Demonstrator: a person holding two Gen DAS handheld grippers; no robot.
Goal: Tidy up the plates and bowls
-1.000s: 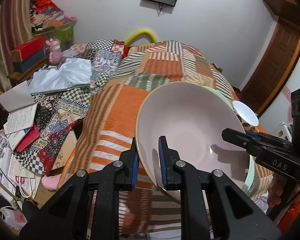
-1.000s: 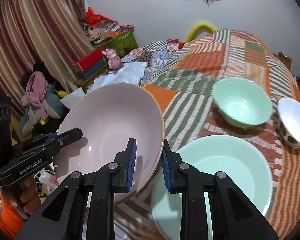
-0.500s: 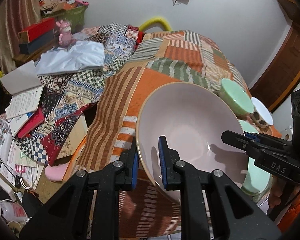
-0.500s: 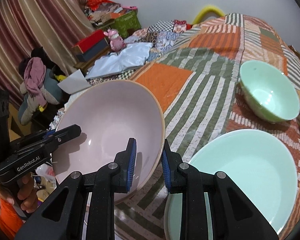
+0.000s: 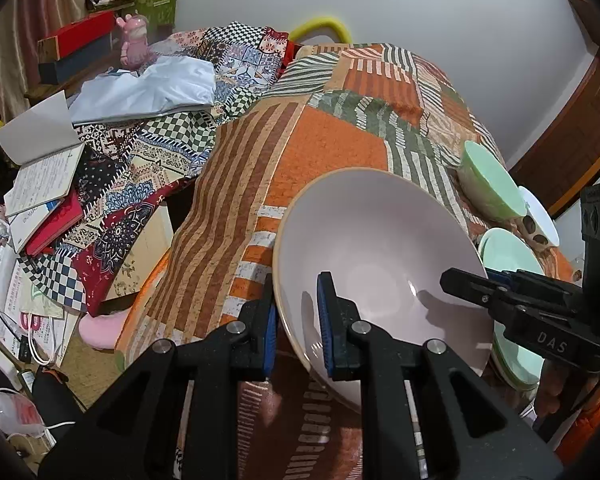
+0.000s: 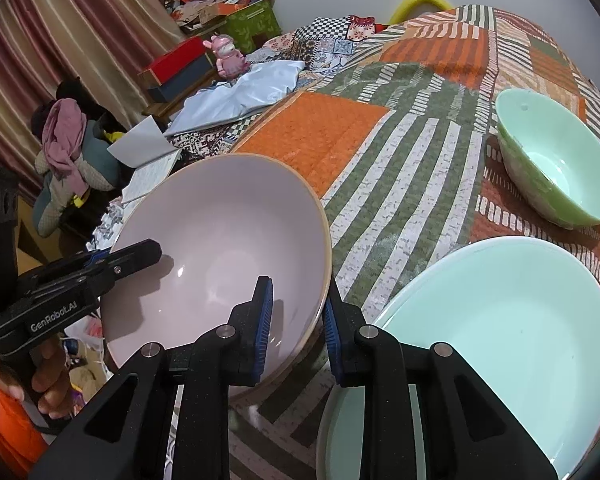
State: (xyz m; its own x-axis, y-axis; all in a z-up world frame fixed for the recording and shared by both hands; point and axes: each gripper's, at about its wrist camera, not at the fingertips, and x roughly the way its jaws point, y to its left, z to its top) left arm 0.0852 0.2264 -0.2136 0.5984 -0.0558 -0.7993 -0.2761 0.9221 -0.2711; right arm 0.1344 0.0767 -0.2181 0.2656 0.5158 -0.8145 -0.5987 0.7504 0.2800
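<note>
A large pale pink bowl (image 5: pixel 380 264) with a tan rim is held by both grippers above the patchwork quilt. My left gripper (image 5: pixel 296 320) is shut on its left rim. My right gripper (image 6: pixel 298 320) is shut on its right rim; the bowl also shows in the right wrist view (image 6: pixel 220 248). A wide mint green plate (image 6: pixel 500 320) lies on the quilt just right of the pink bowl. A mint green bowl (image 6: pixel 556 164) stands farther back. A small white bowl with brown spots (image 5: pixel 538 220) stands beside it.
The quilt-covered surface (image 5: pixel 332 148) drops off at its left edge. To the left lie a white bag (image 5: pixel 144 92), open books (image 5: pixel 40 184), boxes and a pink figurine (image 5: pixel 134 44). Curtains (image 6: pixel 80 40) hang at far left. A wooden door (image 5: pixel 572 132) is at right.
Both grippers have carried the pink bowl leftward and lower, off the mint plate and toward the quilt's left part. The grip on both rims is unchanged.
</note>
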